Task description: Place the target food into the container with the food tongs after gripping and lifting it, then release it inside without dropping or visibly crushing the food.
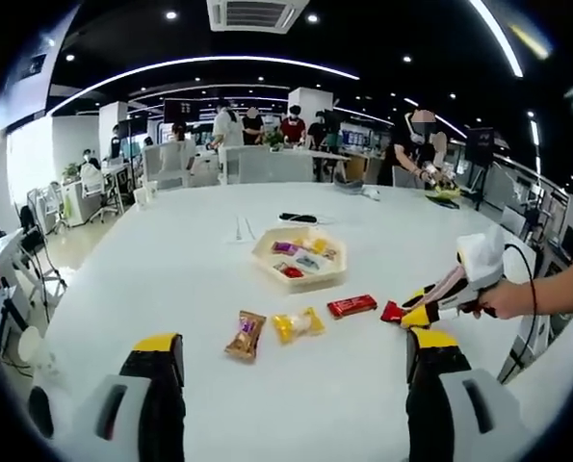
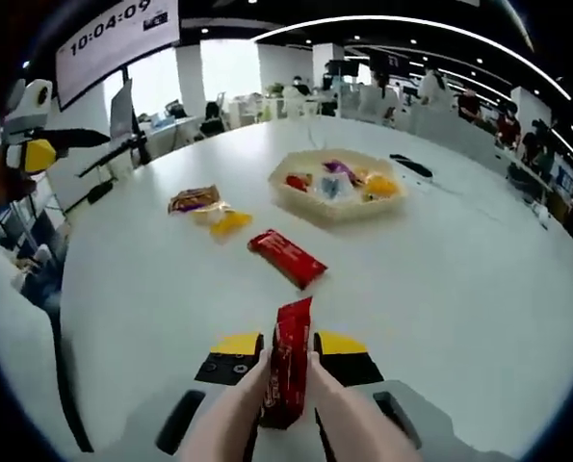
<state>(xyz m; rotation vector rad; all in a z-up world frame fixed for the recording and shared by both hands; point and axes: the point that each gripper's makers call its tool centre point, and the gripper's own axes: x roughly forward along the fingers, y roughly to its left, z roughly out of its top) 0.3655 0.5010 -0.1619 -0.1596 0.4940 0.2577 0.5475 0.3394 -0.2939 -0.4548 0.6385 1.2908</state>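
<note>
Red packet [image 2: 286, 361] between right gripper [image 2: 286, 358] tongs, seemingly pinched, left-view tray [image 1: 301, 272] beyond.

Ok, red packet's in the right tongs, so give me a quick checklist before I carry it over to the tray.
1. Grip: right tongs closed on the red packet, held upright. Ok.
2. Crushing: packet looks undeformed. Ok.
3. Lifted off the table: cannot tell.
4. Tray ahead, already holds several snacks; free space: cannot tell.
5. Path: second red bar lies between the tongs and the tray; pass above it. Ok.
6. Left tongs open, back from the tray. Ok.
</note>
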